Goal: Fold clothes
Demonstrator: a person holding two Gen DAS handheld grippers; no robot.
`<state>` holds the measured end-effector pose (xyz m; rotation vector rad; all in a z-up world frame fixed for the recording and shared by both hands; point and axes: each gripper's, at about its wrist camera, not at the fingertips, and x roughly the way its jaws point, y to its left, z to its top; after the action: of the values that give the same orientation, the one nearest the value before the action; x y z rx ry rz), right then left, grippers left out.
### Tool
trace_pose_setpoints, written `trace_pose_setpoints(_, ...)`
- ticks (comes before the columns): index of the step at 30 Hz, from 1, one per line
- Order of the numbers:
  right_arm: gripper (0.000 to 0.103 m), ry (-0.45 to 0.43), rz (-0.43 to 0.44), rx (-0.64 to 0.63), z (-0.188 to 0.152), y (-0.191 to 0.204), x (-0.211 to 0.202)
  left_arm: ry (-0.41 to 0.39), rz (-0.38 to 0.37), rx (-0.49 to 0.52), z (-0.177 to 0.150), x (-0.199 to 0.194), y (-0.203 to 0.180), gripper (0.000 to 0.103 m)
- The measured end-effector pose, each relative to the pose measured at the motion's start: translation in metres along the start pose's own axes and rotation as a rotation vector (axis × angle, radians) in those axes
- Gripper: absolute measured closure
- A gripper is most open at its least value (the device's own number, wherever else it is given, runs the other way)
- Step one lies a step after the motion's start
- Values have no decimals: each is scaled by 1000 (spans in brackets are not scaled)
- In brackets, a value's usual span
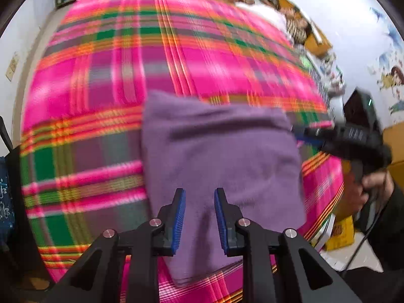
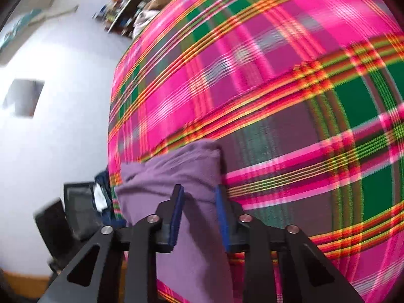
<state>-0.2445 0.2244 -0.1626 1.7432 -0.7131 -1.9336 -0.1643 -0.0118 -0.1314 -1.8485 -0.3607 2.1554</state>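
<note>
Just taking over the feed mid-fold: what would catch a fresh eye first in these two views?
The loud pink, green and orange plaid blanket fills both views. On it lies a purple garment, already folded into a rough rectangle, near the blanket's front edge. The left gripper hovers over its near end with jaws apart, while the right gripper straddles a raised fold at the garment's side.

Your left hand-held gripper (image 1: 199,217) points steeply down, its blue pads (image 1: 178,219) standing apart with a clear gap. Your right hand-held gripper (image 2: 199,214) angles downward too, jaws partly closed, gripped by your hand (image 1: 363,192).
</note>
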Motion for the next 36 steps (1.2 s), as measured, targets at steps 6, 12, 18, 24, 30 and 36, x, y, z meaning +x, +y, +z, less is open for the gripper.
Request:
trace_pose_setpoints(6,80,52,-5,-71,12,1,8,35,-2,26,-20,2,-13,80)
trace_pose_setpoints(12,100,87,-18,-193,25,15,22,41,53,61,-29,14,-19,85)
trace_pose_setpoints(18,103,54,-41,-221,50,13,17,26,67,62,-34,15,-13,92)
trace_pose_setpoints(24,99,89,10,-259,64,14,12,11,109,36,-34,16,-18,92)
trace_pose_setpoints(30,93,185,54,-297,32,11,22,2,123,8,-36,15,-18,92)
trace_pose_setpoints(36,103,130,-2,-275,40,5,27,-2,133,-2,-37,14,-18,92)
